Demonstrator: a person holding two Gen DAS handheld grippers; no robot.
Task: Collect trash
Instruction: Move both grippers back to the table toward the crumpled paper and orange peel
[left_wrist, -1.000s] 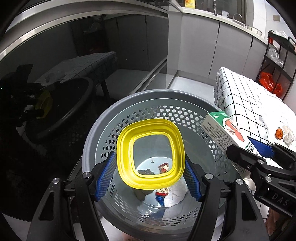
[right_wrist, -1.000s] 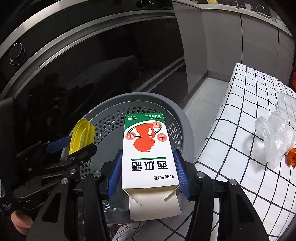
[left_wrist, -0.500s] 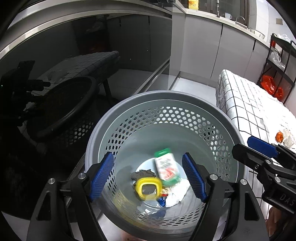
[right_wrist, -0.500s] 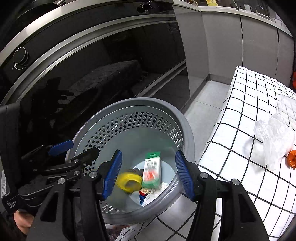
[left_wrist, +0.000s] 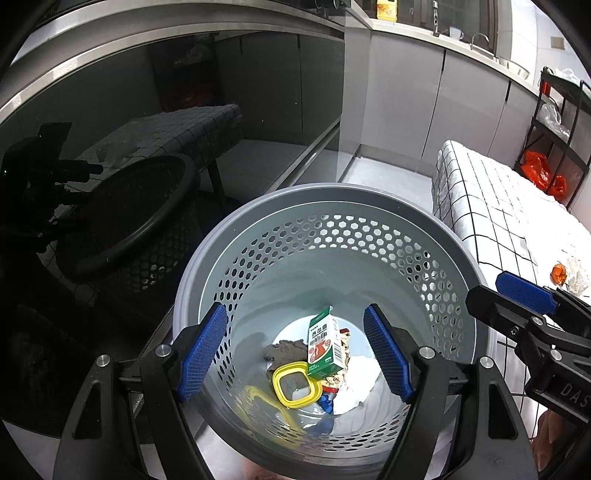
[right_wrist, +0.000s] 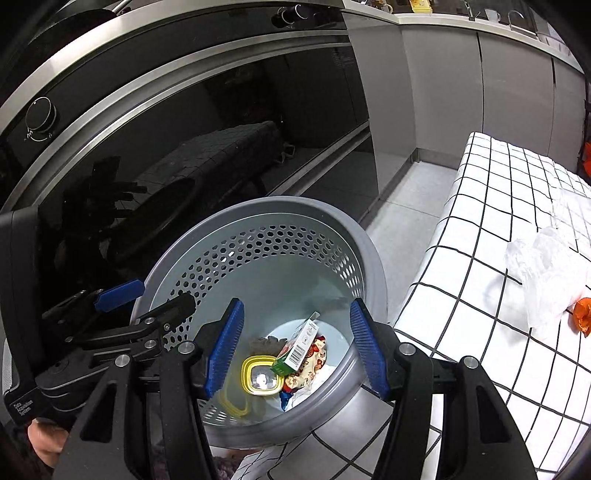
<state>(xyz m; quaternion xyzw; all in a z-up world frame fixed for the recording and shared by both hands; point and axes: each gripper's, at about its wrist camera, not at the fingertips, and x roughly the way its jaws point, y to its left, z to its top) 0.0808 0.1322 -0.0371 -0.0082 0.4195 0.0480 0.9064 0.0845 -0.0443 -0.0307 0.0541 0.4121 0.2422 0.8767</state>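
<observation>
Inside grey perforated bin (left_wrist: 332, 236), green-white carton (left_wrist: 323, 349).

A glossy black oven door (right_wrist: 207, 155) is reflecting the room up and to the left of the tool, its round knob (right_wrist: 40, 119) sitting further left. Grey cabinets (right_wrist: 461, 92) are standing ahead, and a black wire rack (left_wrist: 554, 136) (orange bag inside) is standing far right.

Perforated matt plastic bin (left_wrist: 436, 236), printed carton (left_wrist: 324, 349), glossy oven glass (right_wrist: 207, 122)

Home kitchen: oven (right_wrist: 184, 147), cabinets (left_wrist: 424, 103).
</observation>
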